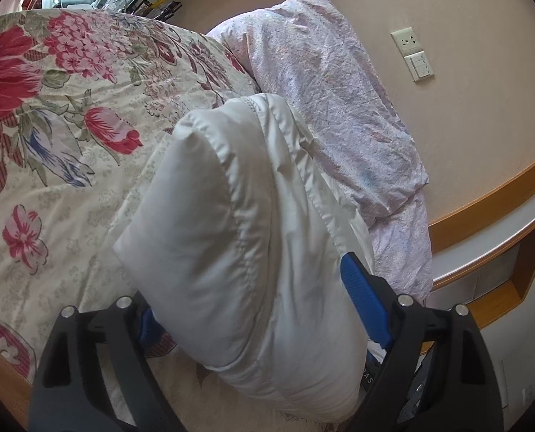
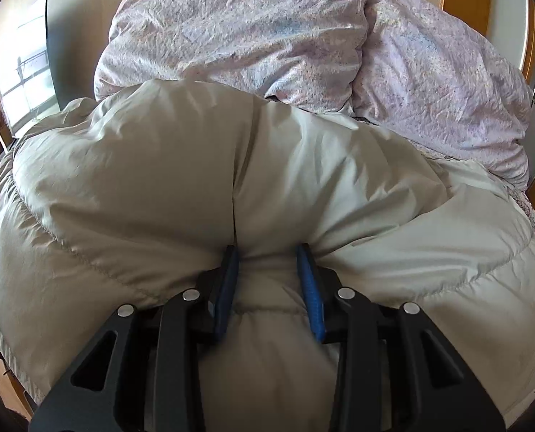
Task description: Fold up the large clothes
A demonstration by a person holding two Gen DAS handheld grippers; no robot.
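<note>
While the white puffer jacket [image 1: 238, 223] lies bunched on the floral bedspread [image 1: 51, 144], near the lilac duvet [image 1: 339, 100] at the far right, left gripper [image 1: 263, 309] stands wide with a thick padded section between its pads; real pinch or loose, cannot tell. Right gripper [image 2: 267, 262] is clamped on a fold of jacket. Judgement: grab along seams, keep both grips level, lay padding flat before creasing so trapped air doesn't spring it open.

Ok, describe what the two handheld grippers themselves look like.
Both look alike: the left gripper and right gripper have matte black angular linkage arms with triangular cutouts, round silver pivot pins, and blue ribbed finger pads. No cables, sleeves or hands show.
</note>
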